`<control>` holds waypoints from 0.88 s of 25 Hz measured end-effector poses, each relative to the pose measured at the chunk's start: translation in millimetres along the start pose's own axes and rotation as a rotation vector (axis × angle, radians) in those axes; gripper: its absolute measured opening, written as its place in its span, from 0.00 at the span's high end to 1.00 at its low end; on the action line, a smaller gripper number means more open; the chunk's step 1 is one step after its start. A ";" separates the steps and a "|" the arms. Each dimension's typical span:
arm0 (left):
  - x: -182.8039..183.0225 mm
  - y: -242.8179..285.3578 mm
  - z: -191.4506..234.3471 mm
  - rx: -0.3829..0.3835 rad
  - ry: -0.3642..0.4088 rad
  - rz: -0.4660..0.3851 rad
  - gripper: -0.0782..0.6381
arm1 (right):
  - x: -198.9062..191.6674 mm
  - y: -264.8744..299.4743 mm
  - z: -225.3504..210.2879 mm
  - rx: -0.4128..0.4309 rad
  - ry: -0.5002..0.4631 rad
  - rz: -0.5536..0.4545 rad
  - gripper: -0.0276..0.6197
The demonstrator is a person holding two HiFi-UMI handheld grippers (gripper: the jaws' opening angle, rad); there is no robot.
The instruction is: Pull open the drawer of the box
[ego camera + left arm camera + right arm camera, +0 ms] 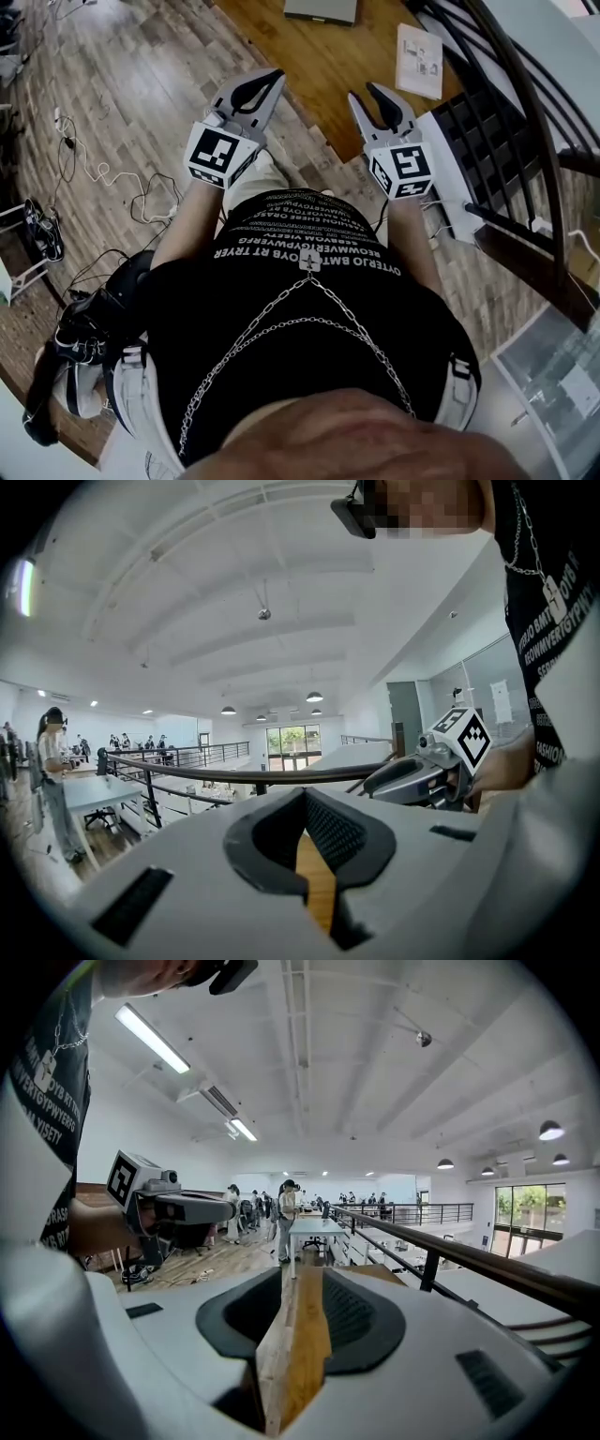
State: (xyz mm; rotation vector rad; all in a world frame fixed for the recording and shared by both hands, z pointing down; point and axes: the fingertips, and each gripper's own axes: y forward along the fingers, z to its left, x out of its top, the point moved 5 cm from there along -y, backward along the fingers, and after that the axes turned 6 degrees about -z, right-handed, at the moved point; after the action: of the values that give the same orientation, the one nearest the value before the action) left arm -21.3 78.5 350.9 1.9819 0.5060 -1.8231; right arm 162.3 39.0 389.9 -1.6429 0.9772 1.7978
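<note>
Both grippers held out in front of me, short of the table

My left gripper (277, 77) was closed on nothing, and my right gripper (366, 91) stood apart and empty. A grey thing (321, 9) lay far back on the table (328, 56); I couldn't tell if it was the box.

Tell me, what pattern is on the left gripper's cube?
Black squares on white, like a code. The cube shows best in the head view.

2 tongs (267, 84) (366, 94); 1 booklet (419, 60); 1 wooden table (319, 47); 1 railing (469, 1262).
</note>
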 end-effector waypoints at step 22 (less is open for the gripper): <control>-22.5 -22.7 155.6 -0.106 -0.031 -0.029 0.88 | 23.3 127.0 58.2 -0.105 0.049 0.013 0.75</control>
State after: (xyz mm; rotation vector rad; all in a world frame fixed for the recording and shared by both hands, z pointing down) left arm -167.5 17.2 361.4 1.8835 0.6116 -1.8025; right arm 24.8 5.0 388.7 -1.7550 0.9307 1.8542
